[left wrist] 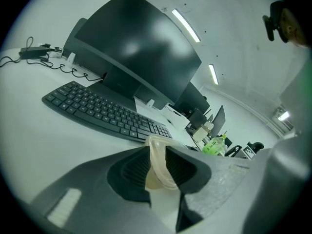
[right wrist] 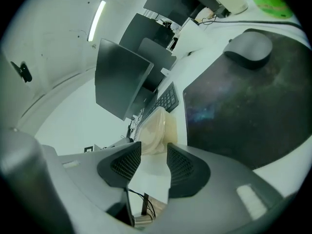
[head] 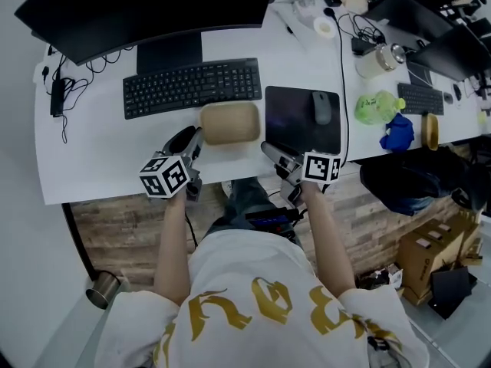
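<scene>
Jaws of my left gripper (head: 198,135) are pinched on the left rim of the tan container (head: 230,123), thin wall caught between both pads. My right gripper (head: 268,150) has its jaws apart with nothing between them. It hovers at the desk edge just off the container's near-right corner, so the container lies ahead and to its left. Left gripper is the nearer one, already touching. The container's long axis runs left-right, parallel to the keyboard (head: 192,87) just behind it, with the mouse pad (head: 295,129) and mouse (head: 322,107) to its right. All this sits on a white desk (head: 92,152) under a dark monitor (head: 146,6), green bottle (head: 376,107) farther right, wood-plank floor (head: 123,228) below.
</scene>
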`<state>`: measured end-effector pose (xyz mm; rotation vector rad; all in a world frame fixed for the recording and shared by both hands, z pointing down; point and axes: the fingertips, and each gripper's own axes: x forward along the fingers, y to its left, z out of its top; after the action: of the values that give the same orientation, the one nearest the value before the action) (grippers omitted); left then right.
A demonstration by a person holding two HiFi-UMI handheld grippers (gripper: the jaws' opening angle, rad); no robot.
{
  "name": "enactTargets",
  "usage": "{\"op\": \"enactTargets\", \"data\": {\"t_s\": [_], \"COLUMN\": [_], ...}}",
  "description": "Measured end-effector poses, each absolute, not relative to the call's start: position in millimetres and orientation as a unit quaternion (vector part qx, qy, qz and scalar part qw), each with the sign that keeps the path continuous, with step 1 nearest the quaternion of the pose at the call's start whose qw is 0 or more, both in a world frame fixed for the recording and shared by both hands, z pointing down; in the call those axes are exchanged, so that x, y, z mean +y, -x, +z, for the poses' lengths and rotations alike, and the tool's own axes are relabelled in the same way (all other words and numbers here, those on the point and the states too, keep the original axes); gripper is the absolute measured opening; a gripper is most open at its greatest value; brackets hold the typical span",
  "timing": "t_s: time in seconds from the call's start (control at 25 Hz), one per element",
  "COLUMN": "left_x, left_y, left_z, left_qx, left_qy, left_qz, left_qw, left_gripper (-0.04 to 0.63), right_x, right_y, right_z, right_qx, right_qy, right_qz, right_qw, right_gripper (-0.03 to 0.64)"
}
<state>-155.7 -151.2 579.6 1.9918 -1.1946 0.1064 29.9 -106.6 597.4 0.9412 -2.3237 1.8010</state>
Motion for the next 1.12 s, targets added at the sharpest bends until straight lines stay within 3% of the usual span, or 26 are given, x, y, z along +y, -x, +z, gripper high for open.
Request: {"op": "enactTargets", "data": {"t_s": [0.28,0.56,1.12], "left_x": [-159,-161,-159], "left_y": [156,153,149], "left_z": [586,594,597], "left_qx": [-0.47,-0.46,-0.438], "left_qy": [-0.78,-0.774,-0.778], "left_qz": [0.033,0.025,0.025], "left_qw": [0.412,0.435,0.45], "left_gripper": [0.095,0.106,0.094], "right_x": [-114,-118,-122], "right_y": [-16,-13,-14], "right_z": [605,612,611], "right_qx": [-0.748,-0.74,-0.738], "right_qy": [-0.285,-0.29,-0.309], "right_qz": [0.599,0.606,0.6], "right_qw": [0.025,0.029,0.025], "right_gripper": [0.187,0.127,0.097]}}
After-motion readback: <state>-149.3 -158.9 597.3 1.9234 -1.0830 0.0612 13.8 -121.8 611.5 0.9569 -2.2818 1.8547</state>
